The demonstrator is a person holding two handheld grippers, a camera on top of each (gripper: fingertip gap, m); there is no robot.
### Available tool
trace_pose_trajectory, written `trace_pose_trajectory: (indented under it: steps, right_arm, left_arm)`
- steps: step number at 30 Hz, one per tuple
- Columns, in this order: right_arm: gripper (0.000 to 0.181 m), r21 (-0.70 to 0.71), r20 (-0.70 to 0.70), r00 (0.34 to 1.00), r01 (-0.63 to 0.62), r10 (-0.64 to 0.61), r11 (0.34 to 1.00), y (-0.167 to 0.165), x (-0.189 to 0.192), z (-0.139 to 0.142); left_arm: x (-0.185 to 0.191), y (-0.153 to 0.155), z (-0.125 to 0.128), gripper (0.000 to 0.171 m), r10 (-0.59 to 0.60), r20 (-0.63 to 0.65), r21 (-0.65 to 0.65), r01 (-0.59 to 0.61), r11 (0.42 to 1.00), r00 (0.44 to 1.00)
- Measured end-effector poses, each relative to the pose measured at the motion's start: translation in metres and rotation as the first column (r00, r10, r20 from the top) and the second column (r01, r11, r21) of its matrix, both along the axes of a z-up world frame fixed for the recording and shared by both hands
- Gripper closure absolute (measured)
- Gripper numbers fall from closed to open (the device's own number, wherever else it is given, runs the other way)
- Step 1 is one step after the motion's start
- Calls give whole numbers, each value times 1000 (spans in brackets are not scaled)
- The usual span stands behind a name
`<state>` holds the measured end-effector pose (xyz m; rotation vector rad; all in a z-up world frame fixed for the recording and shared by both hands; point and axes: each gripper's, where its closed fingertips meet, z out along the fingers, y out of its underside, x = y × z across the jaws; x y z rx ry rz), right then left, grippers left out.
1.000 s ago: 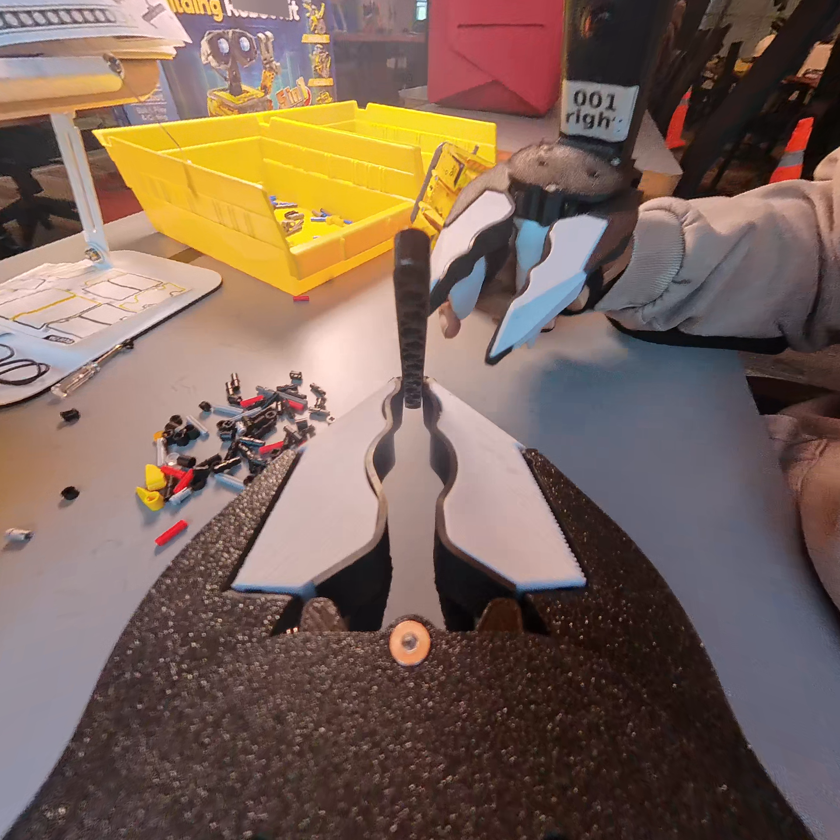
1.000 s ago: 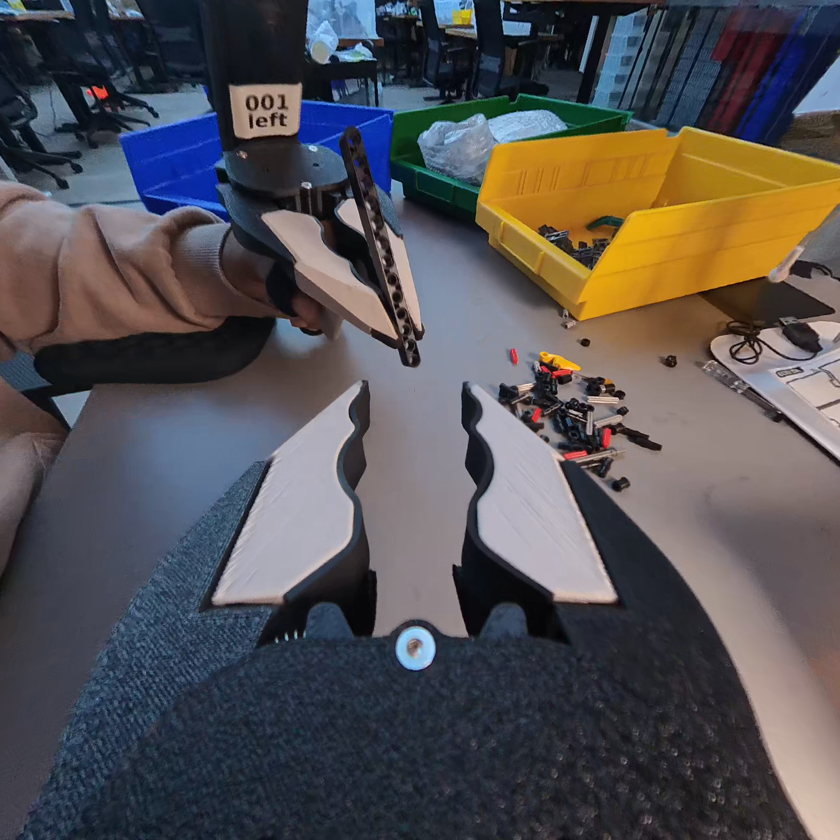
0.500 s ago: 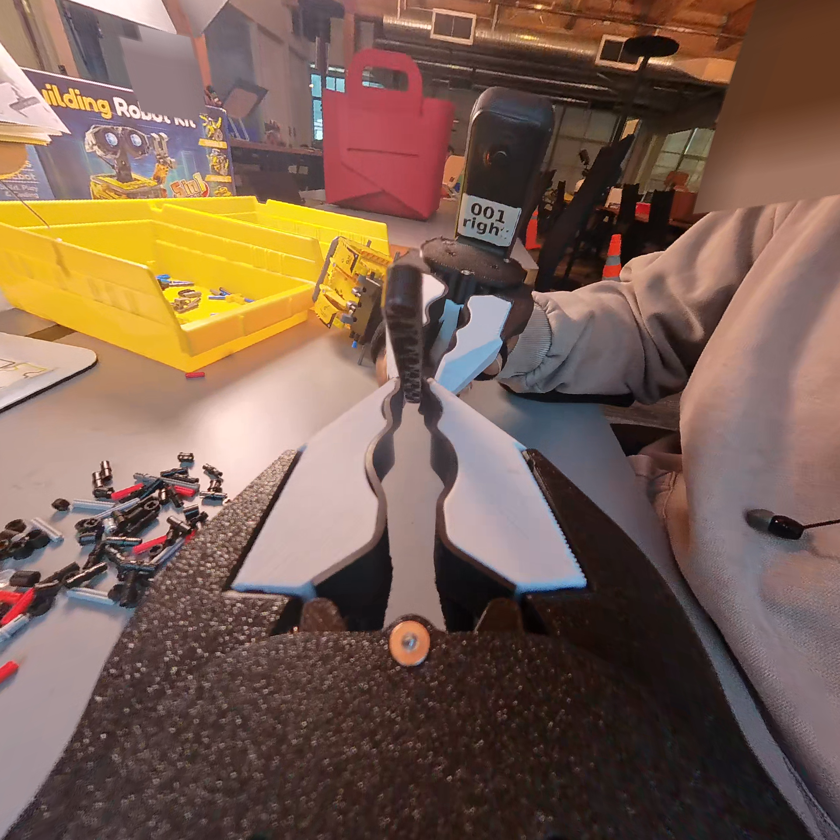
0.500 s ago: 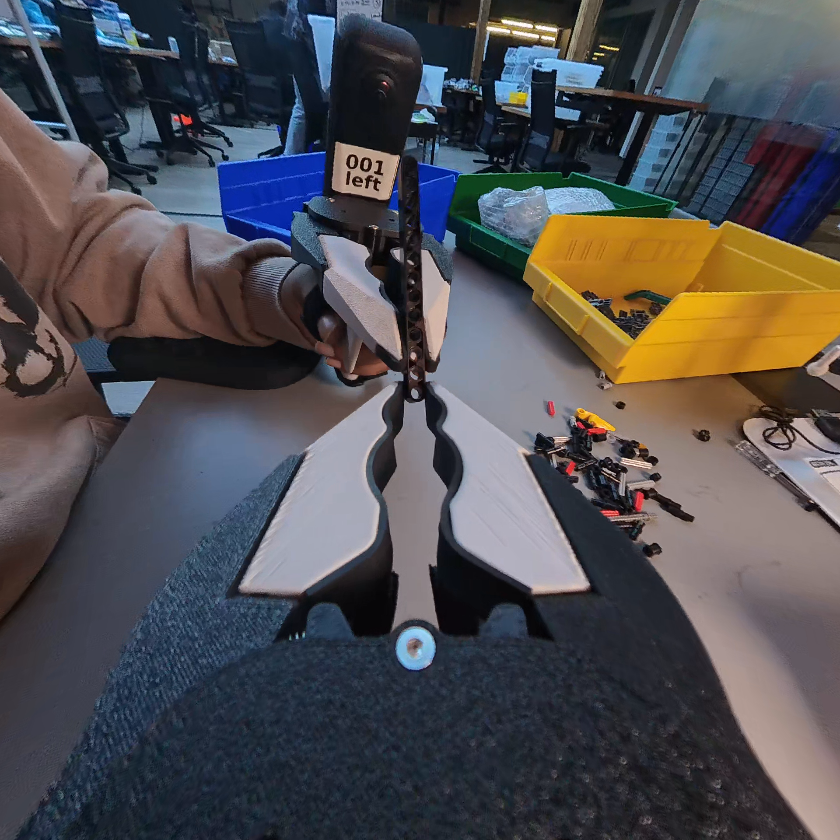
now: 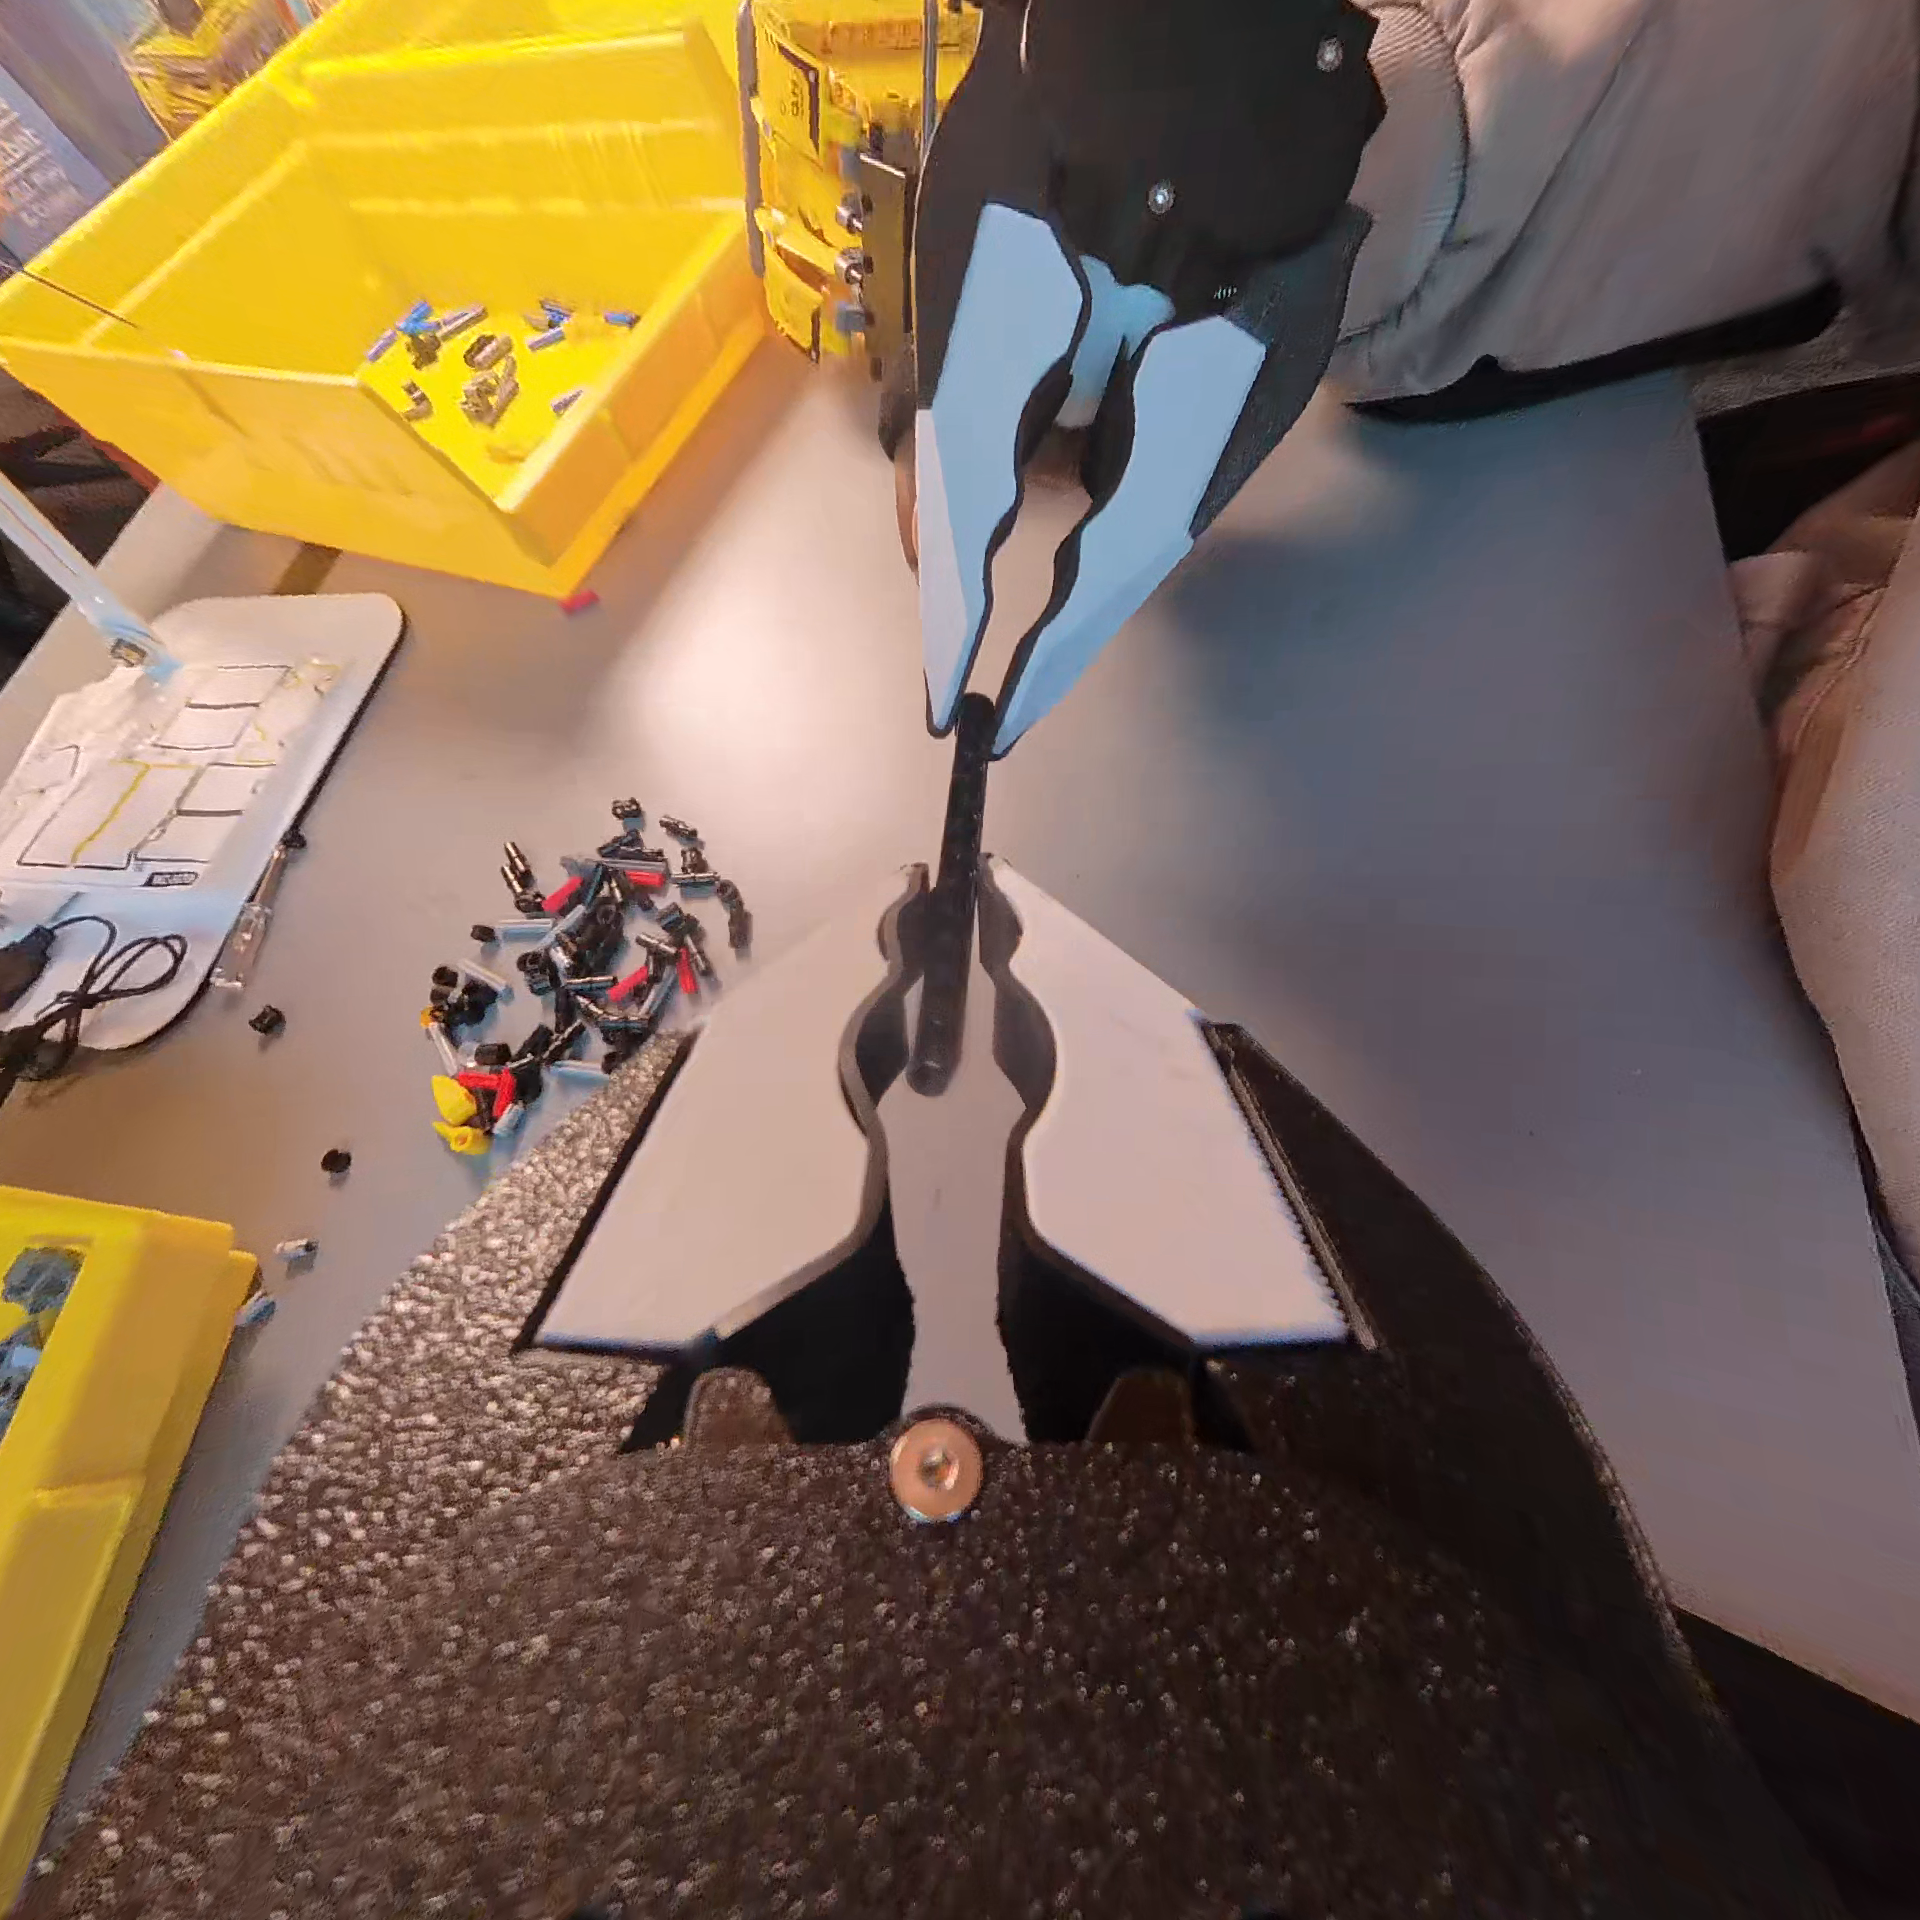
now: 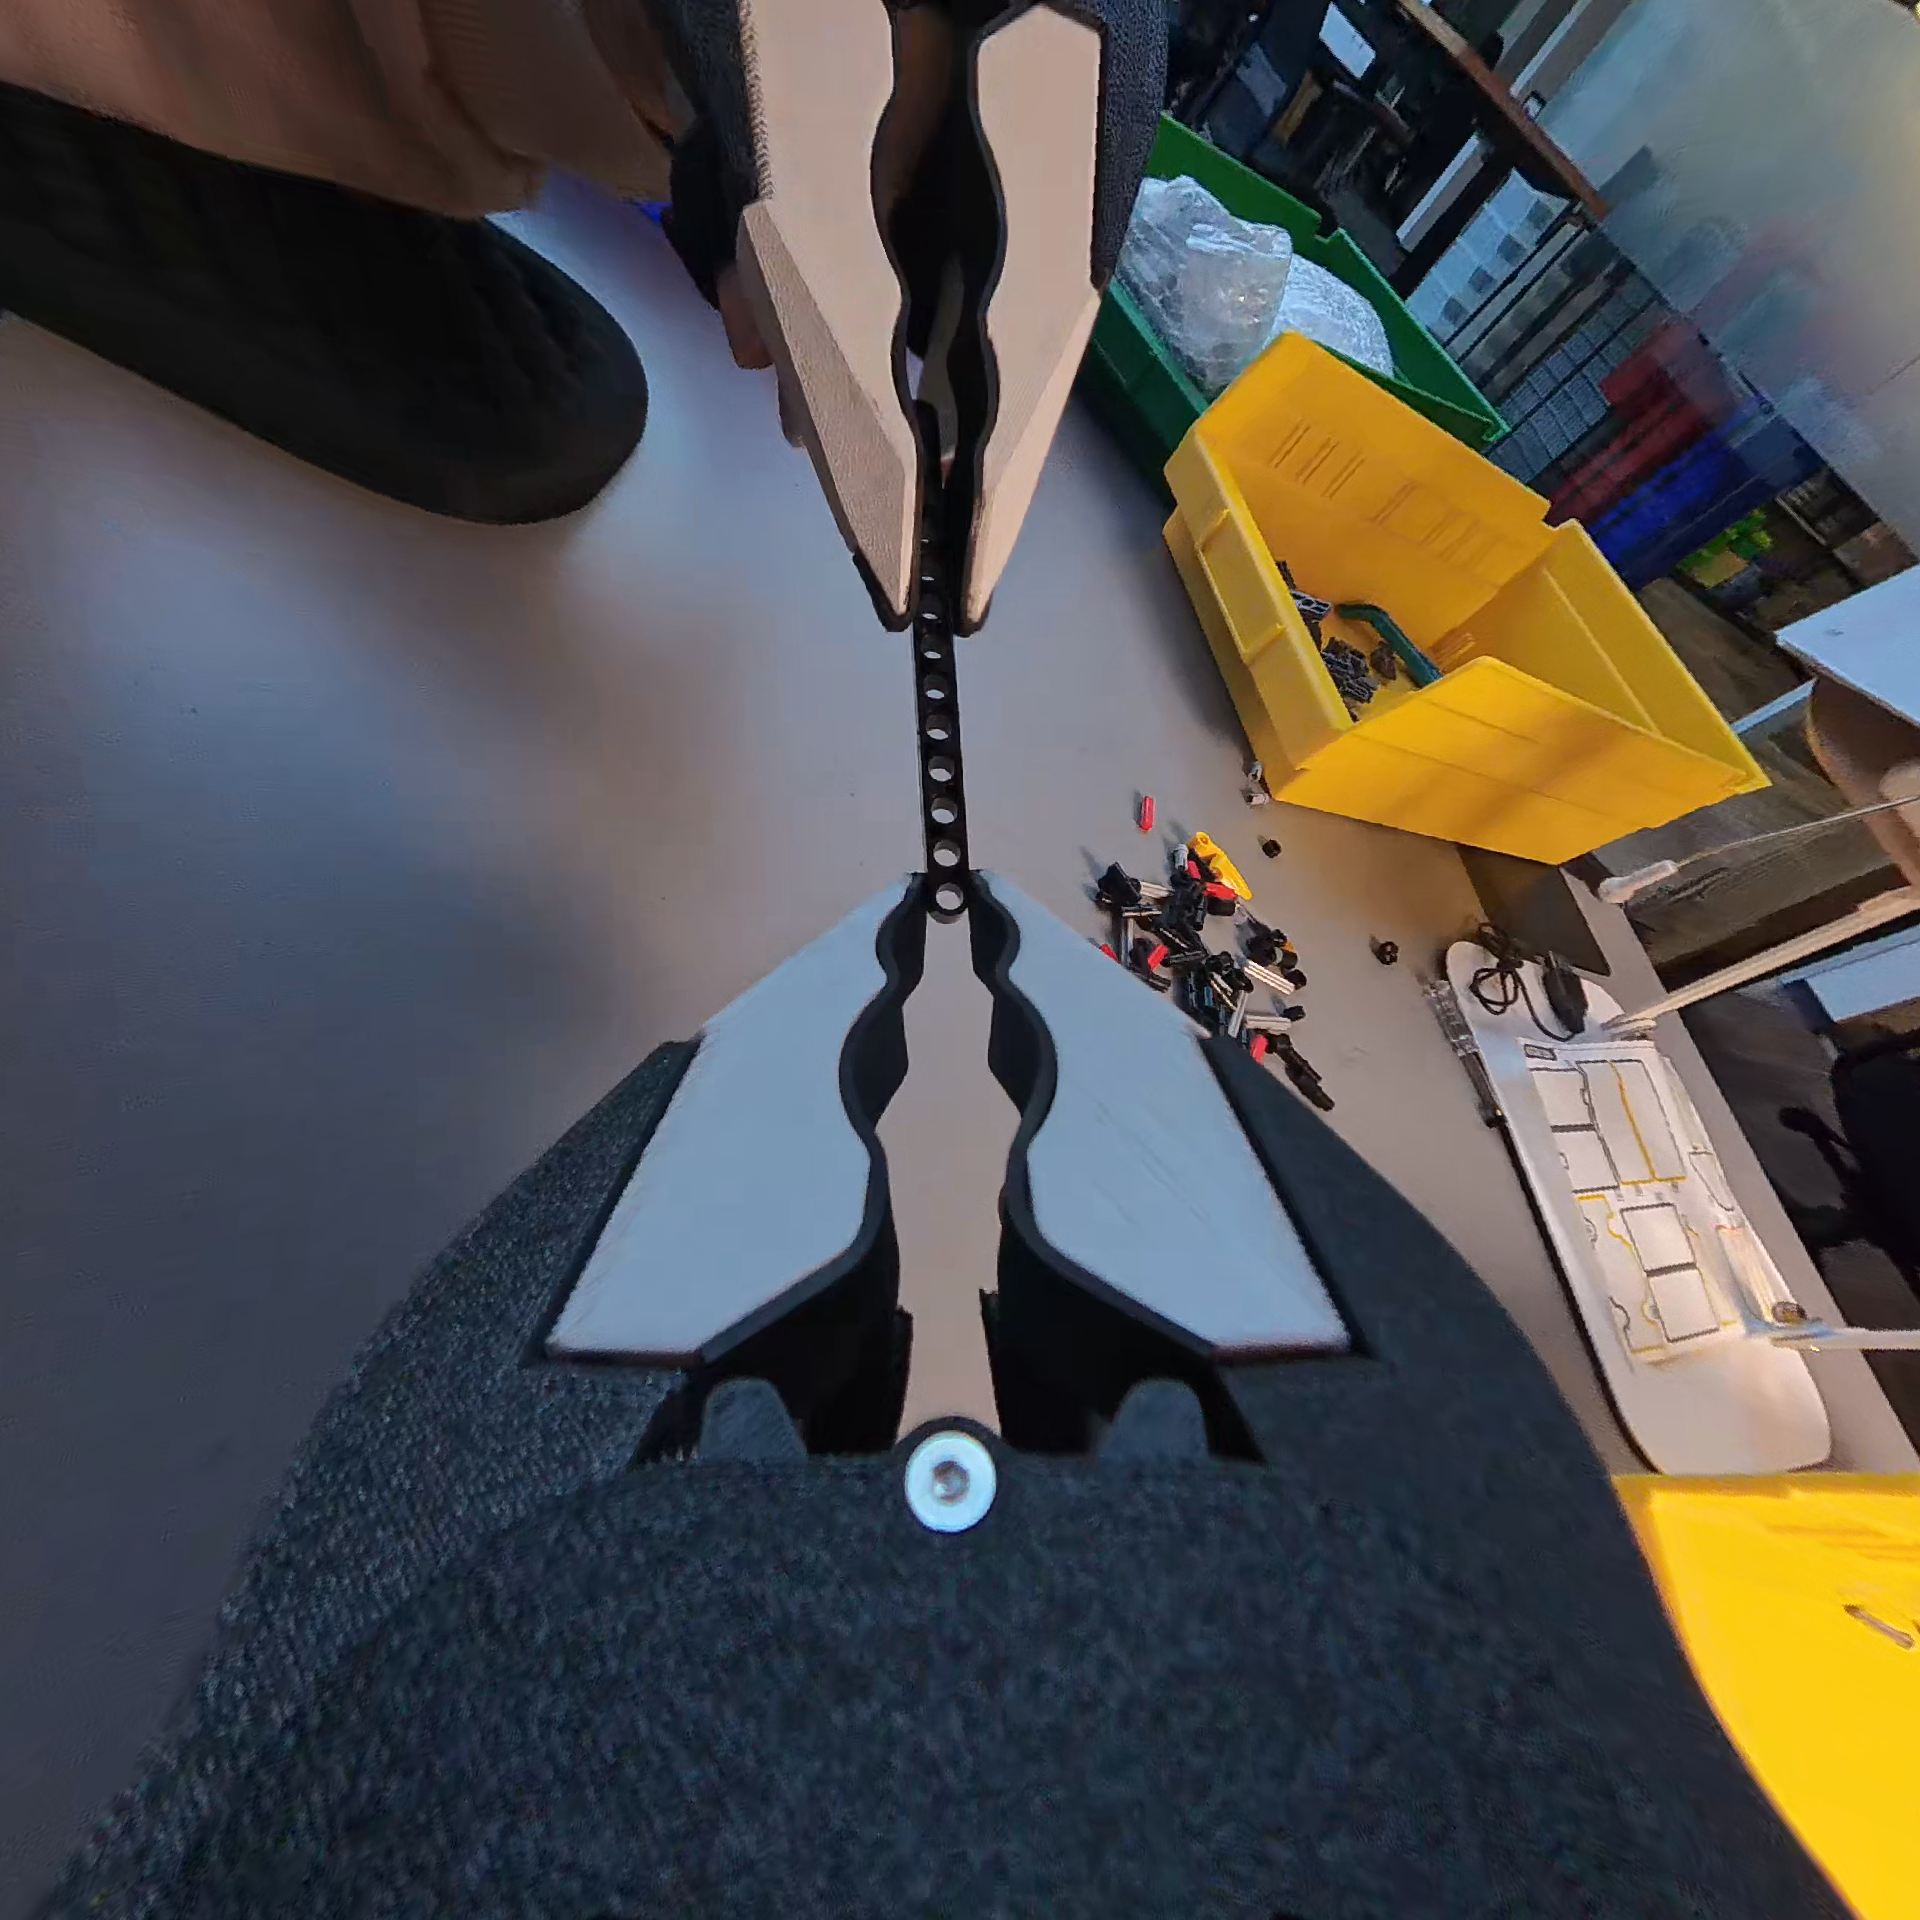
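Observation:
A long black beam with a row of holes spans between my two grippers above the grey table. My left gripper is shut on one end, and the beam runs back between its fingers. My right gripper comes in from above, shut on the other end. In the right wrist view my right gripper pinches the last hole of the beam, and the left gripper faces it tip to tip.
A pile of small black, red and yellow parts lies left of the grippers. Yellow bins, a green bin, a yellow model and an instruction sheet ring the table. A person's sleeve is at the right. Spacing between my two grippers at the tips: around 5 cm. My right tips are roughly 25 cm from the yellow model.
My right gripper went from open to shut on the beam's free end. Both grippers have tilted down toward the table, and the beam now lies in line with both pairs of fingers.

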<state>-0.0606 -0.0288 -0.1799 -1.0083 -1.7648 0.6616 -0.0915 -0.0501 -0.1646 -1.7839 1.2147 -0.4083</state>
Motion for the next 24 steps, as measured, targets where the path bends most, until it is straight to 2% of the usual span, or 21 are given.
trace_pose_trajectory:
  steps: [2,4,6,7,8,9,11,13,14,15,17,19,22,24]
  right_arm:
    - [175,-22,-26,1000,-5,4,1000,-2,-1,6]
    - [172,-70,-36,999,-5,2,998,-2,1,10]
    - [159,-137,-25,999,24,-27,990,8,5,9]
    - [154,-170,-12,999,46,-49,984,14,7,7]
    - [149,-195,1,997,74,-75,978,21,8,5]
    - [144,-217,10,995,97,-97,971,27,8,3]
    - [140,-269,17,991,131,-131,954,35,7,-1]
    - [139,-313,30,989,149,-147,938,39,6,-5]
    - [139,-322,36,987,162,-159,933,41,5,-7]
    - [139,-326,37,985,173,-170,929,43,5,-8]
    - [139,-335,44,982,185,-181,924,45,4,-9]
    - [140,-349,49,980,199,-194,916,47,3,-11]
    - [140,-359,54,976,216,-210,908,48,2,-13]
    - [140,-352,58,974,225,-219,909,49,2,-14]
  left_arm:
    - [-5,-5,3,163,33,-45,22,-32,999,998]
    - [-26,-9,18,164,124,-60,62,-120,991,990]
    - [-74,-12,48,164,296,-17,128,-291,948,955]
    - [-107,-16,65,164,404,9,150,-400,904,915]
    - [-144,-23,79,164,513,33,156,-512,845,858]
    - [-183,-33,90,164,628,56,152,-628,763,776]
    - [-259,-63,96,163,814,63,120,-814,568,578]
    - [-321,-99,84,165,929,41,89,-928,363,368]
    - [-340,-115,72,165,954,27,48,-954,296,297]
    - [-351,-127,59,164,967,21,-5,-967,255,255]
    - [-362,-141,35,164,978,4,-94,-974,208,209]
    - [-366,-148,18,164,982,-34,-113,-977,182,187]
    - [-368,-147,20,164,985,-27,-81,-983,166,169]
    - [-366,-139,34,152,984,31,-55,-982,179,177]
